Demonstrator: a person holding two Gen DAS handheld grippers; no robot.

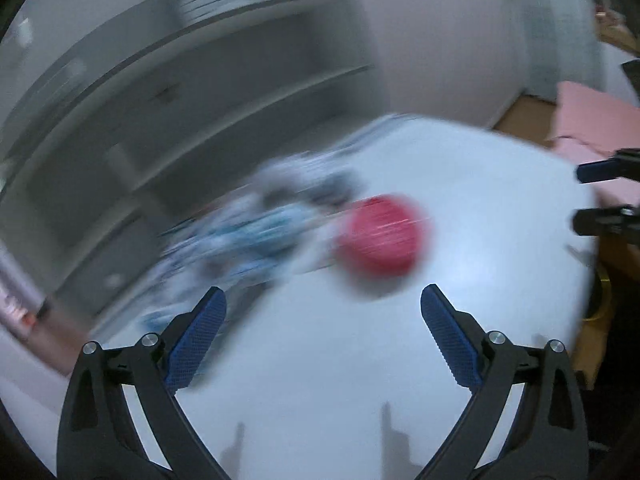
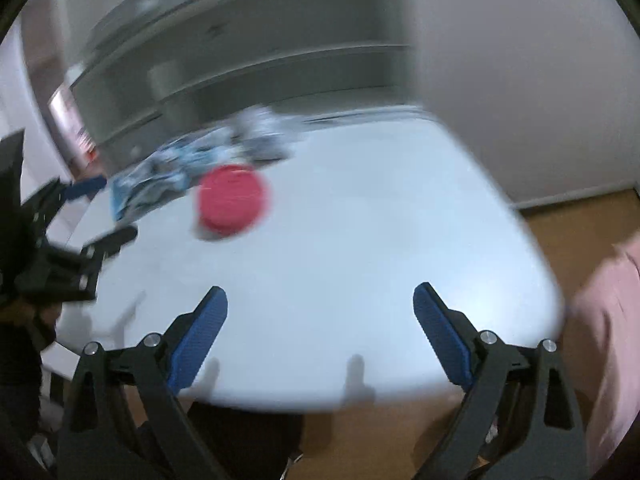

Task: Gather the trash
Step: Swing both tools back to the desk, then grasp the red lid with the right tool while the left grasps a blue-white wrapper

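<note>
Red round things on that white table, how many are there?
1. A single red round object lies on the white table, beside a blurred pile of bluish-white wrappers. Motion blur could hide smaller ones in that pile.

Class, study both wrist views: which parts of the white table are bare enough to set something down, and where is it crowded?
The white table is bare from its near edge up to the red lid, and to the lid's right. It is crowded at the far left, where blurred wrappers lie behind the lid.
</note>
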